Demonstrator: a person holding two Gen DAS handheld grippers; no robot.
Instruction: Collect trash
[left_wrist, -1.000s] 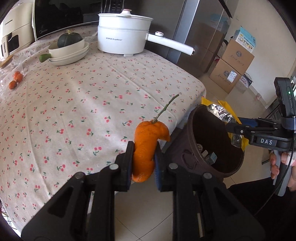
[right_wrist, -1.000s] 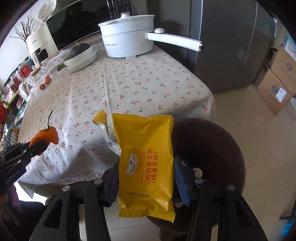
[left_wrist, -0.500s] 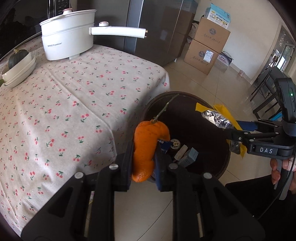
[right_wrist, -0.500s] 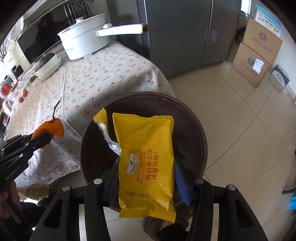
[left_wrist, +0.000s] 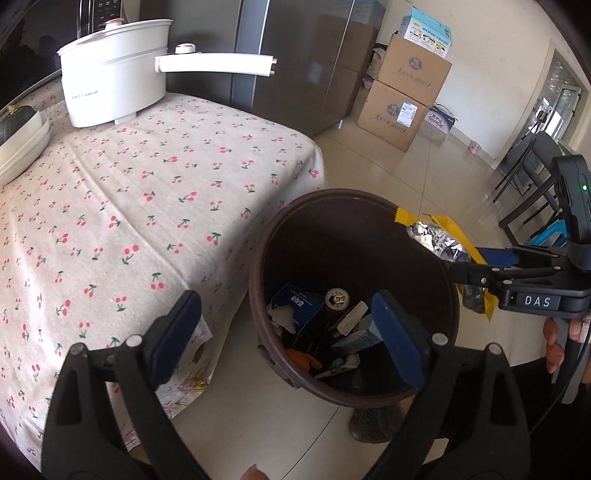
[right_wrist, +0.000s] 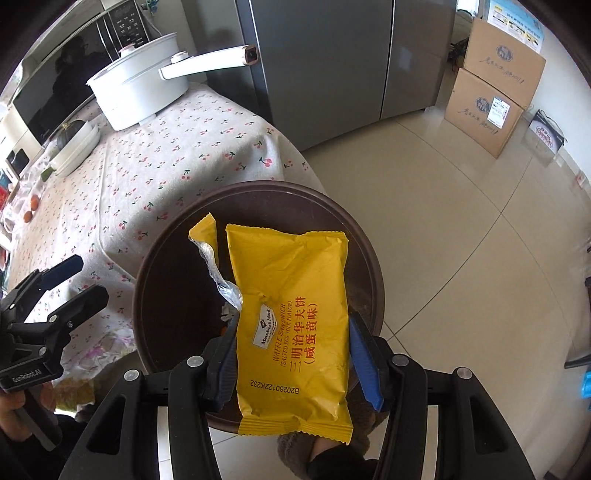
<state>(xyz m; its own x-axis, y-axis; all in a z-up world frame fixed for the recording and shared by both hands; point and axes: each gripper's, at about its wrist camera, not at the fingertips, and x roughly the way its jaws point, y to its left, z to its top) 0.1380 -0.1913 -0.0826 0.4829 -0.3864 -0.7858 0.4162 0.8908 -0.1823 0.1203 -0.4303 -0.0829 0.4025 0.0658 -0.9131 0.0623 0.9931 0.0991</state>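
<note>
Step in hand: dropping trash into the brown bin (left_wrist: 354, 295), which stands on the floor off the table (left_wrist: 147, 192) corner. Left hand-held gripper (left_wrist: 288, 332): jaws opening wide, nothing between them. Right hand-held gripper (right_wrist: 295, 354): jaws opening, yellow wrapper (right_wrist: 291, 317) between the pads, above the bin. Next: let the wrapper fall. Wrapper reads "Member's Mark WAFFLE SANDWICH".

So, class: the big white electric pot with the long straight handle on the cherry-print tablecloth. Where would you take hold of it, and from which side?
Grip the long straight white handle near its middle, coming from the side above the open floor. It juts level off the white electric pot, past the cherry-print tablecloth, narrow enough for jaws to span; the body looks too wide.
</note>
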